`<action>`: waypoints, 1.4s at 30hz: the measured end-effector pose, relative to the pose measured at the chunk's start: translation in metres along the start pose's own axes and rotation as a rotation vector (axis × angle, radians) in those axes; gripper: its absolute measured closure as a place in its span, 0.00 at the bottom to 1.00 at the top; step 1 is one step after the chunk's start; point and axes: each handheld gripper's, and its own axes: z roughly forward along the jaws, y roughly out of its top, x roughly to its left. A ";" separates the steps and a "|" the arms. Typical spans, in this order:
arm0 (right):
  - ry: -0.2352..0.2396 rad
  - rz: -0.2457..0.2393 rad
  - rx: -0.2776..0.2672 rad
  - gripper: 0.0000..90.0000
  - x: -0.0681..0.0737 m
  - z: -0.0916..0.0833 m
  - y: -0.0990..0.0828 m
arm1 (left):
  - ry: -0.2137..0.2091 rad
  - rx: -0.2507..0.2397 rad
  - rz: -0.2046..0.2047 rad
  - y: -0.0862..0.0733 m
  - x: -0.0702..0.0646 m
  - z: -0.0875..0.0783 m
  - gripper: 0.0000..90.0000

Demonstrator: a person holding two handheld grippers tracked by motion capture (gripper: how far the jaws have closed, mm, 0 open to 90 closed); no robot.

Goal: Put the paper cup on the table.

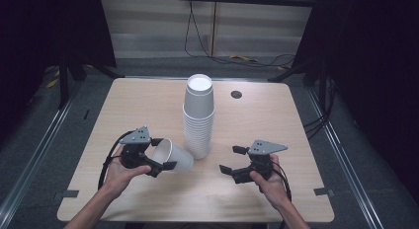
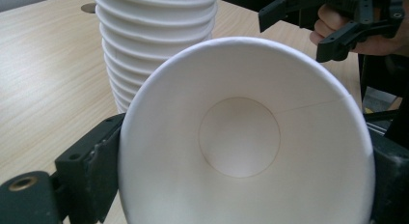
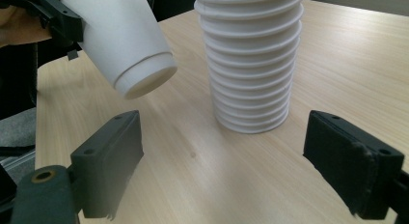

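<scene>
High view looks down over the table (image 1: 148, 98); both close gripper views share the cup stack (image 2: 154, 35).

Light shines from above onto the table (image 1: 148, 105), and the far room is dark. The cup stack (image 1: 199, 115) looks bright white. The near black jaws look blurry.

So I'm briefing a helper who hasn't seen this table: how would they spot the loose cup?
On the light wooden table, find the tall stack of upturned white paper cups at its middle. Just beside its base, the left gripper holds the single paper cup: unlike the stacked ones, it is tipped sideways, off the table.
</scene>
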 end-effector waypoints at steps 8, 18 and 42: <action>-0.091 0.001 -0.026 0.15 -0.003 -0.009 -0.005 | 0.038 0.031 -0.004 -0.001 0.002 -0.005 0.09; -0.086 0.017 -0.023 0.15 -0.010 -0.012 -0.007 | 0.138 0.048 -0.011 0.000 0.009 -0.020 0.09; -0.065 0.017 0.007 0.16 -0.019 -0.010 -0.006 | 0.349 0.103 -0.054 0.014 0.046 -0.038 0.08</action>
